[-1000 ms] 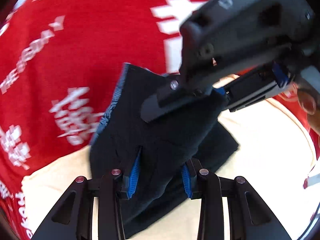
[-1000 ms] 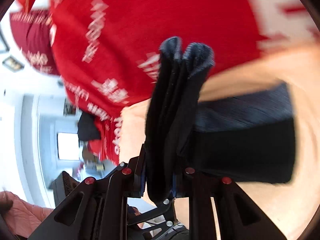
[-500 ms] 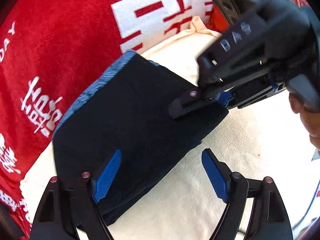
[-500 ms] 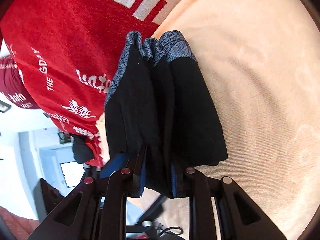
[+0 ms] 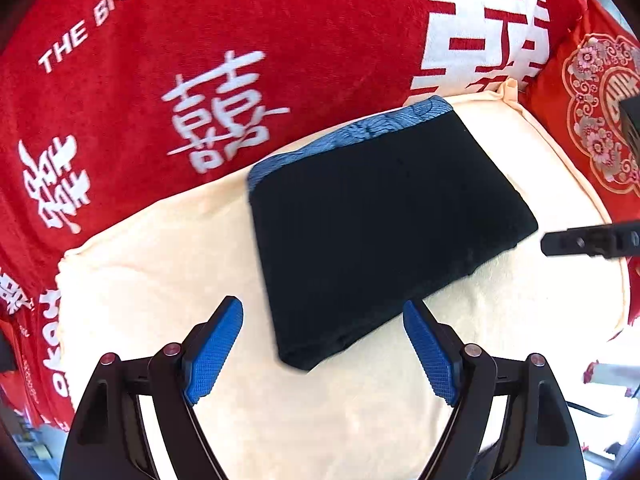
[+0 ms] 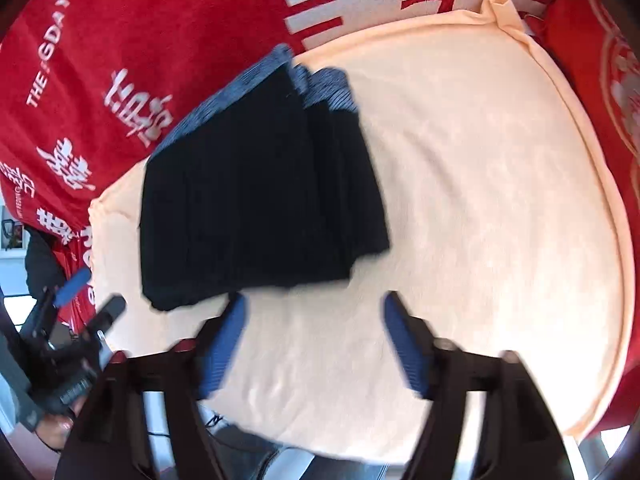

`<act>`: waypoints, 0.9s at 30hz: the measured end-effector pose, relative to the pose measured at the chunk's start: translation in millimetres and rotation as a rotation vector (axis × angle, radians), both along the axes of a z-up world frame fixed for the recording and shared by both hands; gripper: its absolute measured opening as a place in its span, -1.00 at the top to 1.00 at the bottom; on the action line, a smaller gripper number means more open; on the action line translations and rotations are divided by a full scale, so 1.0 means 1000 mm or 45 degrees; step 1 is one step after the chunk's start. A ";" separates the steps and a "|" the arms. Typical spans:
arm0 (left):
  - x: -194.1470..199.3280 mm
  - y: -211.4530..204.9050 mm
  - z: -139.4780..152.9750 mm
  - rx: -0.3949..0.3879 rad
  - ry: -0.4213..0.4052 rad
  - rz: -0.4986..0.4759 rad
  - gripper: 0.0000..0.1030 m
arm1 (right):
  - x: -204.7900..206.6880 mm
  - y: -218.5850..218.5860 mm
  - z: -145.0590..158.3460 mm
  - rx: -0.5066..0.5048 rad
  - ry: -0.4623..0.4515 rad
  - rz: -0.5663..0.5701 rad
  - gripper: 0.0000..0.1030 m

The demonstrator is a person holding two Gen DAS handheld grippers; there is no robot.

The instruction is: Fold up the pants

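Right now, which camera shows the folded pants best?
The left wrist view: the folded pants lie sharp and whole on the cream cushion. The right wrist view shows them whole too, but motion-blurred.

Backdrop: red plush blanket (image 5: 280, 40) with white Chinese characters and "THE BIGD…" lettering. On it, cream cushion (image 5: 140, 280) with piped edge, tufted corner at top. Red embroidered floral cushion (image 5: 592, 128) at far right. Bright white room at lower left of right wrist view (image 6: 12, 264), daylight, overexposed, details unclear.
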State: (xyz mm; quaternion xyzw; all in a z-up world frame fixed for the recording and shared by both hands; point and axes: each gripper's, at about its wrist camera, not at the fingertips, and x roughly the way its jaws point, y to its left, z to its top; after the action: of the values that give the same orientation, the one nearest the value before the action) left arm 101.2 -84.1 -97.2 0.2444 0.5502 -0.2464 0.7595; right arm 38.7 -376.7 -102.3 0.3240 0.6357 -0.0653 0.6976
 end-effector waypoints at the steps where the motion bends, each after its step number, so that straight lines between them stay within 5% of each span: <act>1: -0.002 0.005 0.005 0.007 0.014 0.000 -0.62 | -0.004 0.008 0.006 -0.017 0.007 -0.008 -0.60; 8: -0.017 0.034 0.043 -0.037 0.196 -0.036 -0.62 | -0.032 0.058 0.055 -0.112 0.003 -0.114 -0.70; 10: -0.025 0.040 0.052 -0.024 0.231 -0.080 -0.99 | -0.036 0.073 0.065 -0.128 0.000 -0.119 -0.88; 16: -0.046 0.054 0.056 0.027 0.327 -0.190 -1.00 | -0.056 0.106 0.091 -0.100 0.025 -0.099 -0.99; 27: -0.039 0.061 0.069 0.089 0.273 -0.187 -1.00 | -0.078 0.119 0.106 -0.201 0.155 -0.110 -0.99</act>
State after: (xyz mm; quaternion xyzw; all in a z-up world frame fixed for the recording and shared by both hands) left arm 62.5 -22.8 -28.2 0.2828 0.6171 -0.3067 0.6672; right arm -39.0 -257.7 3.9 0.2906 0.6553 -0.1648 0.6775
